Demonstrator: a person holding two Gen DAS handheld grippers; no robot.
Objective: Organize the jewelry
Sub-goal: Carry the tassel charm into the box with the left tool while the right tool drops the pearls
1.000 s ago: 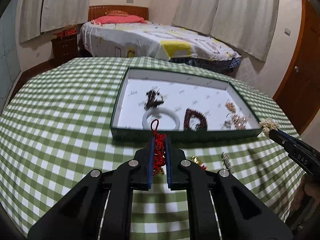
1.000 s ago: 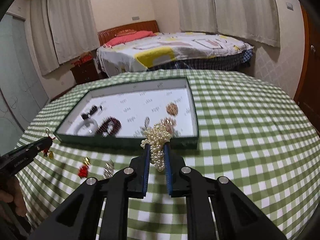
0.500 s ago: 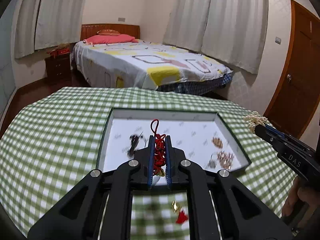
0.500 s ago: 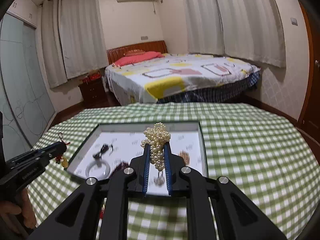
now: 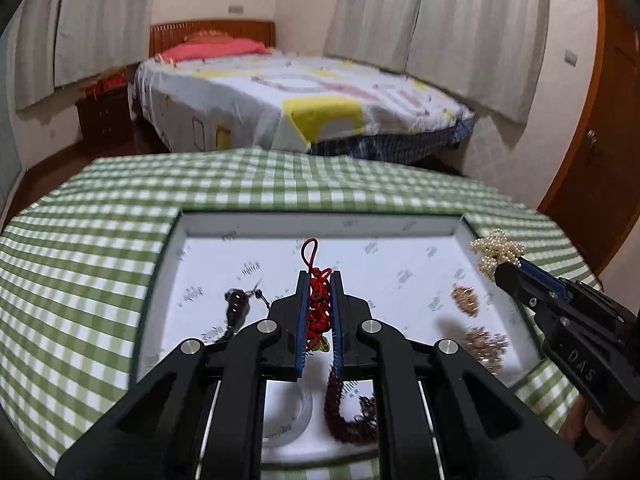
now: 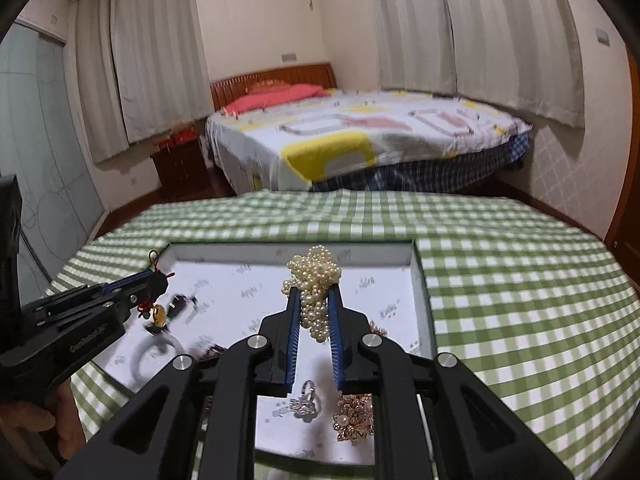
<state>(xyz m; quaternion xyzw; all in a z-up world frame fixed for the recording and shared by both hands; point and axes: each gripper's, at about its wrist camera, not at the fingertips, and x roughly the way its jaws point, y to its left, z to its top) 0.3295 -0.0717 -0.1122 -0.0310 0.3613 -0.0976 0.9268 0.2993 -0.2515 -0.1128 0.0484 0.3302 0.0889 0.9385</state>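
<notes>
In the left wrist view, the left gripper (image 5: 319,300) is clenched on a red knotted charm (image 5: 318,304), whose loop sticks out above the fingertips; it is held over the middle of the white tray (image 5: 320,226), I think so that it can be let go onto a free part of the floor; the tray already has a dark pendant (image 5: 237,305) at the left, a white bangle (image 5: 298,420) and a dark red bracelet (image 5: 344,416) under the gripper, and gold pieces (image 5: 466,299) at the right, so the charm could land on them; the right gripper (image 5: 505,270) enters from the right edge with its pearls above the tray's right wall. In the right wrist view, the right gripper (image 6: 314,312) is grasping a bunch of pearl necklace (image 6: 314,292), high over the right part of the tray (image 6: 420,280); below it lie a silver ring (image 6: 306,398) and a rose-gold brooch (image 6: 354,416), which take the near corner; the left gripper (image 6: 158,280) holds the charm (image 6: 154,308) over the tray's left side, well apart from the pearls; the green checked cloth (image 6: 500,300) around the tray is bare here; behind stand a bed (image 6: 360,132) and curtains (image 6: 480,28), out of the way.
</notes>
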